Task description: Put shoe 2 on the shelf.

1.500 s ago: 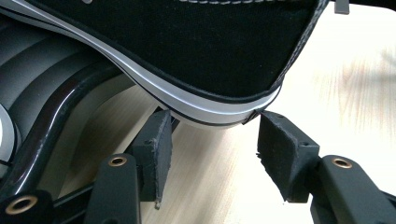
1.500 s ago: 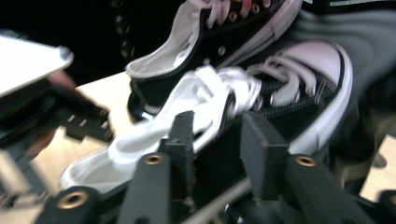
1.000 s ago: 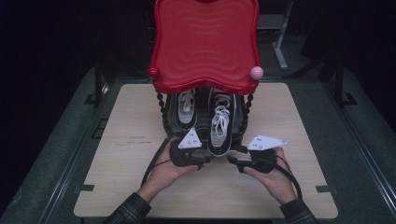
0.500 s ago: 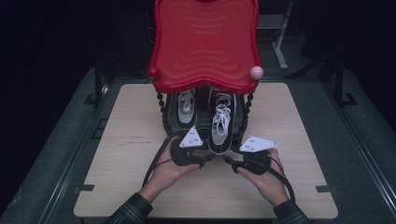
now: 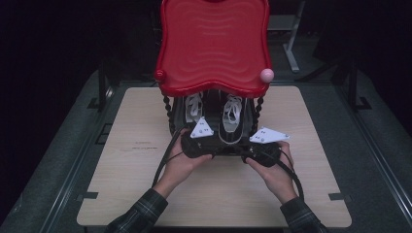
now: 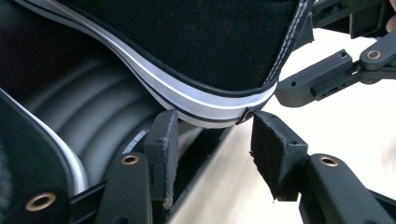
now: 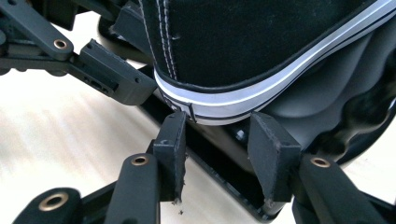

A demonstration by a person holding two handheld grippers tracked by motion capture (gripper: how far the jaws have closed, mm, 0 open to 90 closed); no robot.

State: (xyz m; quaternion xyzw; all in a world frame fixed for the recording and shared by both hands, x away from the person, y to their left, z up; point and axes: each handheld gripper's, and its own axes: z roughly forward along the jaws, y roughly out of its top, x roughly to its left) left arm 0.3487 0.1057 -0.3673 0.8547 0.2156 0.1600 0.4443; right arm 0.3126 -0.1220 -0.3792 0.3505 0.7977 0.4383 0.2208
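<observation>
Under the red shelf (image 5: 215,46), the right-hand black sneaker (image 5: 230,127) sits heel-out so the left gripper (image 6: 212,142) and right gripper (image 7: 217,140), jaws just closing yet spread, can flank its heel.

So it's a black suede-looking sneaker (image 5: 230,124) with white laces and a white-striped rubber sole, sitting heel toward the person on the lower black shelf (image 5: 228,145) of a little rack. Its twin (image 5: 194,110) sits just beside it, I think.
</observation>
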